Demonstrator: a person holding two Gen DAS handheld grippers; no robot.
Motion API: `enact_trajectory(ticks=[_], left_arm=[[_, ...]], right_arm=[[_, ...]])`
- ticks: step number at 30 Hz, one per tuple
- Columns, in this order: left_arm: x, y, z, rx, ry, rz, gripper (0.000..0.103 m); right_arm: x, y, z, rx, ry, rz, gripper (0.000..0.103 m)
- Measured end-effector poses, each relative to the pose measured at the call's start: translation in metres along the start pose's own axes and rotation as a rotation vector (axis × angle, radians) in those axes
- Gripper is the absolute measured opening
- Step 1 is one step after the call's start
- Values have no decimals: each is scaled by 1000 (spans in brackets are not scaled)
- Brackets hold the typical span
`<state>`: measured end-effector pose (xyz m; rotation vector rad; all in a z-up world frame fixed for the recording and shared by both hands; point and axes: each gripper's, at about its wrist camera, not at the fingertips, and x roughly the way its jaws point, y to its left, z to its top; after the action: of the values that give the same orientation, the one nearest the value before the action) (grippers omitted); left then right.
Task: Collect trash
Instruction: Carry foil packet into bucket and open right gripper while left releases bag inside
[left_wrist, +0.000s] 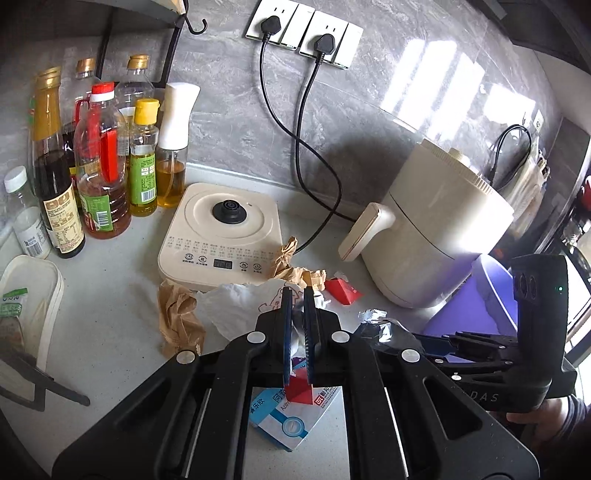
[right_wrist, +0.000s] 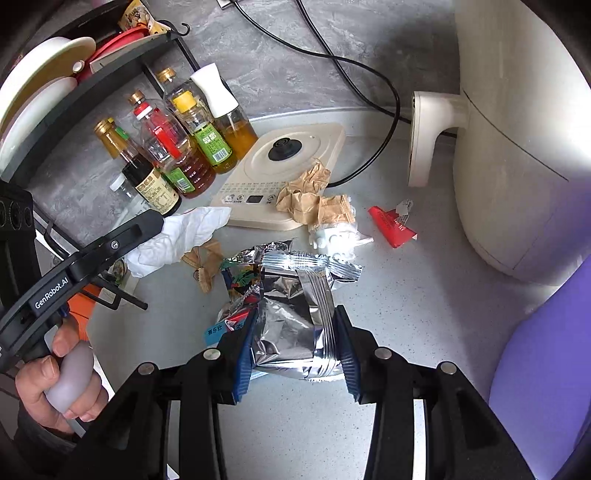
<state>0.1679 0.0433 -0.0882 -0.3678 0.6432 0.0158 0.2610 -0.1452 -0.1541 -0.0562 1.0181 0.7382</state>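
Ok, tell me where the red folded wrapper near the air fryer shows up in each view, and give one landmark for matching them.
Left wrist view: the red folded wrapper lies just right of centre, left of the air fryer's base.
Right wrist view: the wrapper is right of centre, below the fryer's handle.
Shared landmark: the cream kettle base with its black centre connector.

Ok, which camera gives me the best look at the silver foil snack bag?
The right wrist view: the foil bag fills the centre, pinched between the right tool pads. The left wrist view shows only a crumpled silvery edge beside the left tool's frame.
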Motion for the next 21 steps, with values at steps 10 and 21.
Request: enact_trajectory(ticks=[10,21], left_arm=[[-45,-26,-6,-5,-52,65,6],[-54,-69,-18,12,-62,71,6]], right_arm=[[-79,12,3,-124,-170,23,40],[-166,-32,9,-98,-344,-41,40]])
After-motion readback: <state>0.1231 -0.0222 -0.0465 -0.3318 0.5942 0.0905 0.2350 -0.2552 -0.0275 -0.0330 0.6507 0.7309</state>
